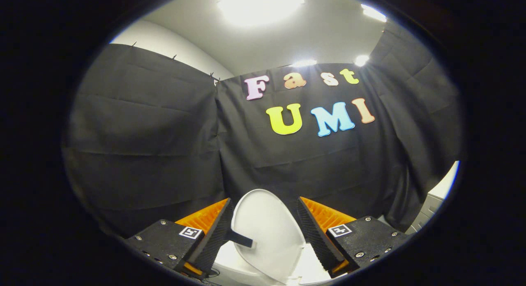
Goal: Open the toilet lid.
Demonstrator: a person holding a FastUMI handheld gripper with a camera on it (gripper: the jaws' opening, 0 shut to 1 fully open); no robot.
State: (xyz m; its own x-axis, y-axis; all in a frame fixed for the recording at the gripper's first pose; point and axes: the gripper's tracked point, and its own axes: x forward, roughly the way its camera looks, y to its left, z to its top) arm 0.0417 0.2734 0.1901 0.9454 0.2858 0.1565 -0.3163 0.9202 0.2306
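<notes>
Nearest, the gripper (265, 220), tilted upward toward the booth's cloth wall (164, 154), fingers (218, 232) spread apart with ridged inner faces, clasping nothing. Between them, just ahead, the toilet lid (267, 232): smooth white glossy oval, raised nearly upright. Beneath, a white toilet rim (234, 265). Overhead, bright ceiling lights (259, 2).

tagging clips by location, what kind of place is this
Likely a recording booth mocked up as a bathroom: a white toilet lid stands raised between the open gripper fingers, black cloth hangs as walls, and ceiling lights glare above.
</notes>
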